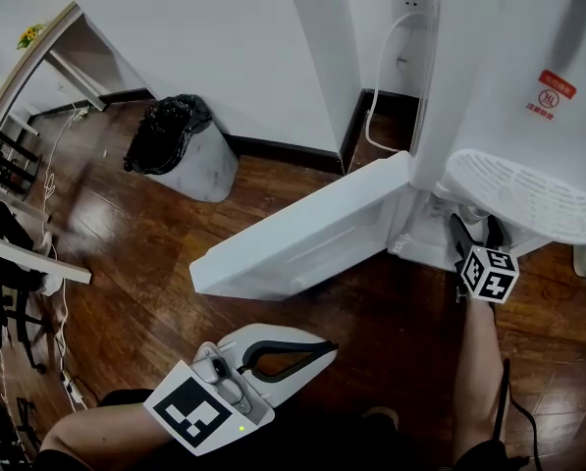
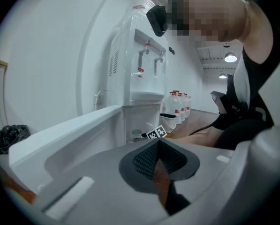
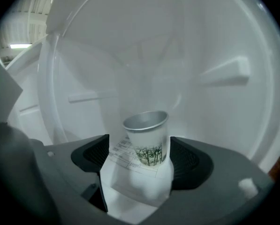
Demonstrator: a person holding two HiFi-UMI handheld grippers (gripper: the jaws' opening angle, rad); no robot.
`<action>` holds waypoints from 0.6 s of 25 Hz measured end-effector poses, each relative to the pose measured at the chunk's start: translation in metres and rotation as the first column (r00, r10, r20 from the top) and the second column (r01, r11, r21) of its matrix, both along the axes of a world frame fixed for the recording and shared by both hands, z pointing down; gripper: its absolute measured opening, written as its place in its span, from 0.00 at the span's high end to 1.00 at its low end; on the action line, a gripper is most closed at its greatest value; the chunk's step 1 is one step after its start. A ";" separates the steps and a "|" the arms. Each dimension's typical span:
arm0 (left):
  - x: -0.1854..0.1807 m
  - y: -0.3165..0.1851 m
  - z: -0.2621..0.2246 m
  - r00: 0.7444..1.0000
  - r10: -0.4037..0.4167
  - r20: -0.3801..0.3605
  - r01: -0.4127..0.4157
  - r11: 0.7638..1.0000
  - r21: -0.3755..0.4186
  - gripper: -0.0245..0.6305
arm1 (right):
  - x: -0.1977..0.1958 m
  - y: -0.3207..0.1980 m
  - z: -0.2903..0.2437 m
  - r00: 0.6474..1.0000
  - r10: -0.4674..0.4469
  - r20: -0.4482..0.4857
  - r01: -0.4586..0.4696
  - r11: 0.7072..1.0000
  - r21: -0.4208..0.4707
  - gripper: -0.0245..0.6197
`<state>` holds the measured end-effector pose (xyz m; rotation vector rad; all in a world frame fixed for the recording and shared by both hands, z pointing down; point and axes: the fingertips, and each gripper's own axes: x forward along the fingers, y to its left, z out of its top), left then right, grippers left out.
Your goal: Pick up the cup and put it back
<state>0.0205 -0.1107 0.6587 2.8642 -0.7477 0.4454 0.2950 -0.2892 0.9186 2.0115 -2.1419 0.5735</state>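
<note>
Obs., cup station. The white floor-standing water dispenser (image 1: 528,86) had its white lower cabinet door (image 1: 302,229) swung wide over the dark wooden floor (image 1: 371,341). I judged it had been left open so that a gripper could reach the storage space under the taps.

The white paper cup with a green bamboo print and a silvery inside (image 3: 147,139) stood upright, mouth up, on the white floor of that lower compartment (image 3: 177,55). It sat on or just behind a printed paper label (image 3: 123,156). That seemed its proper resting place, out of the way of the taps.

Right gripper (image 3: 140,153): reached into the compartment, pointing slightly downward, jaws spread wide. The cup stood between them. The left pad was clearly apart from the cup's wall. The right pad was just beside it, and I could not tell whether it touched. Nothing was clamped and the cup carried its own weight. Judgement: this fitted either the approach before a pick or the release after a return, and I could not say which.

Left gripper (image 2: 158,146): held low beside my knee, well apart from the dispenser. Its dark pads met at the tips with nothing between them. I judged it parked there to keep the door and the reach clear.
</note>
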 end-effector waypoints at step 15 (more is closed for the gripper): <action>0.043 0.005 -0.052 0.967 0.184 -0.177 -0.174 0.982 0.070 0.64 | -0.051 0.122 -0.139 0.994 -0.108 0.024 0.106 0.990 0.094 0.49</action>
